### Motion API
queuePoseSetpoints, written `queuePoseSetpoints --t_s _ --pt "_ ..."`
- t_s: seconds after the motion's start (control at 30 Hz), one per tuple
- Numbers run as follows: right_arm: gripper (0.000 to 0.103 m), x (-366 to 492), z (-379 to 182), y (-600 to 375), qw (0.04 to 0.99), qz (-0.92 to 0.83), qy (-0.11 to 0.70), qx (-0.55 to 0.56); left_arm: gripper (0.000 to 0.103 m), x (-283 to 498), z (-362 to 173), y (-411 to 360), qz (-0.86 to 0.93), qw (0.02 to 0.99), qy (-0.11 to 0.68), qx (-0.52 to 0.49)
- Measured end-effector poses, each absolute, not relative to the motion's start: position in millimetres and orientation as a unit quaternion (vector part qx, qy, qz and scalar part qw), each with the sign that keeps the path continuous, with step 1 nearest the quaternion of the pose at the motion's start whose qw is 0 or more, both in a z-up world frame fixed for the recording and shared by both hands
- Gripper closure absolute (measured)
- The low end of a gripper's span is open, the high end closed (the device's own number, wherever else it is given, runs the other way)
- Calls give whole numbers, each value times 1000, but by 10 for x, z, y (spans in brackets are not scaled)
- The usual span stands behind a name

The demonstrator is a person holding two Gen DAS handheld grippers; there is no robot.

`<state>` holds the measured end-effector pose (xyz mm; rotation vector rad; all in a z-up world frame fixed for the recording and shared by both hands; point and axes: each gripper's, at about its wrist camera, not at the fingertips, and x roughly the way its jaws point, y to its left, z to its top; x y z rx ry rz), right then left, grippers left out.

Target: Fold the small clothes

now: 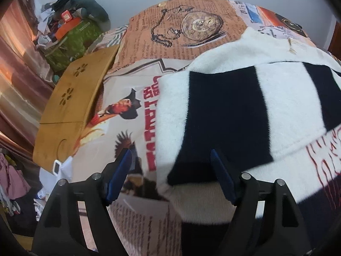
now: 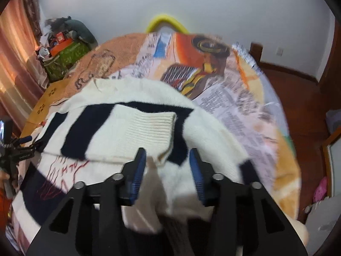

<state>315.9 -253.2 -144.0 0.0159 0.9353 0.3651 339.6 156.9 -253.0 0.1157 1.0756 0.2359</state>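
From the left wrist camera, a cream and navy striped sweater (image 1: 245, 106) is lying spread across a bed covered with a printed bedspread (image 1: 191, 36) showing newspaper text, a pocket watch and a cowboy figure. The left tongs (image 1: 170, 160) are hanging wide apart just above the sweater's near edge, gripping nothing, one blue pad over the bedspread and the other over a navy stripe. A wooden lap tray (image 1: 70, 106) is sitting on the bed to the left of the sweater, and a pile of clutter (image 1: 70, 25) is standing beyond it by the curtain. From the right wrist camera, the sweater (image 2: 132, 128) is showing a folded-over part with a ribbed cuff (image 2: 153, 125) lying on top of the stripes. The right tongs (image 2: 167, 157) are standing parted over the cream fabric near that cuff, holding nothing. The left tongs (image 2: 25, 143) are showing at the far left edge, beside the sweater.
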Motion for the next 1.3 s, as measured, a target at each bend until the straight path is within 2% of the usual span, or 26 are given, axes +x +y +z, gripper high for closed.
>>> queuePoseSetpoints --t_s 0.2,0.33,0.47,0.83,1.13,1.2,1.27,1.3 --pt "58 2752 -1058 -3003 900 148 409 21 26 3144 -2169 1410 103 865 489 49" --pt "49 2458 -952 -3413 908 111 404 26 13 2952 -1918 1225 85 880 464 53" --pt "45 2209 -1036 -3691 906 80 415 35 9 2792 -1802 1019 63 886 456 50" --pt "45 1896 -1828 -4102 863 43 490 111 9 2593 -2135 653 45 862 504 39" --pt "45 2117 -2036 -3790 850 101 502 122 8 2501 -2412 551 43 846 529 55" --pt "55 2171 -2109 -3683 849 94 509 104 8 2496 -2410 557 42 847 528 53" --pt "84 2183 -2119 -3623 852 93 507 86 8 2502 -2407 570 41 848 526 52" --pt "88 2192 -2104 -3607 852 100 506 85 8 2506 -2407 574 42 848 526 54"
